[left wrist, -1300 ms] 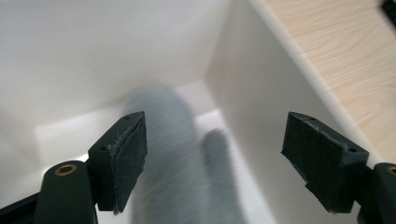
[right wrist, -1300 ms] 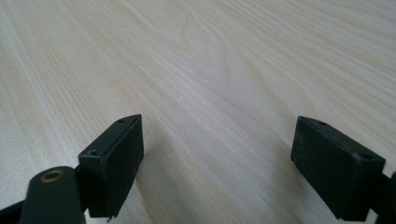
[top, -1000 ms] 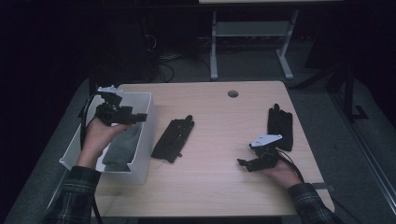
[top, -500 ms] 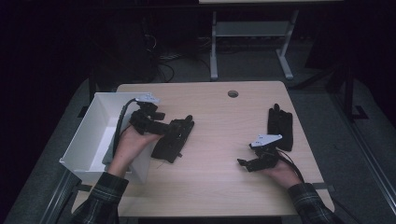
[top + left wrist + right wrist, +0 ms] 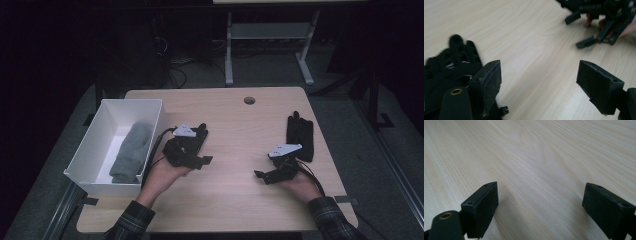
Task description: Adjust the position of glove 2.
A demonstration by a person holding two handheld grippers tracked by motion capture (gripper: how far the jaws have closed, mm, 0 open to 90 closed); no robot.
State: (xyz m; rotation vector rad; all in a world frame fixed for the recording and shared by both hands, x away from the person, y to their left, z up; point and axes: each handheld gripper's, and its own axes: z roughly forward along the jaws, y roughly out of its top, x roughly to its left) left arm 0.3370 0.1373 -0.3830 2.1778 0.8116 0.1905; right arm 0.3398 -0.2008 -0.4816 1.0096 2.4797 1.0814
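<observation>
Figure: my left hand-held gripper (image 5: 192, 150) hangs low over the near black glove (image 5: 192, 137), jaws spread wide and holding nothing. In the left gripper view this glove (image 5: 449, 67) lies under and beside one jaw only; the other jaw stands over bare desk (image 5: 529, 37). My right hand-held gripper (image 5: 272, 170) rests near the desk's front edge, likewise spread and empty, with plain wood (image 5: 536, 157) between its jaws. The second black glove (image 5: 300, 137) lies just beyond it, flat on the desk (image 5: 240, 200). The white bin (image 5: 95, 150) sits just beside my left hand-held gripper, on its outer side, and holds one grey glove (image 5: 131, 152).

Risks, as I judge them:

- Off-centre grasp. Since the near glove sits toward one jaw, closing now may catch only a fold of its edge, or nothing but wood. A thin pinch of limp fabric is likely to slip out on the lift.
- Drag. If a jaw comes down on the cloth and pushes, the glove may bunch up or slide across the smooth desk away from me.
- Snagging. The cable (image 5: 155, 150) trailing from my left hand-held gripper runs close along the bin wall; a quick swing toward the bin might hook the rim and shove or tip it.
- Drop short. A dangling glove may catch the near wall and fall outside the bin.

Whether the glove's fingers lie flat I cannot tell; they are blurred.
</observation>
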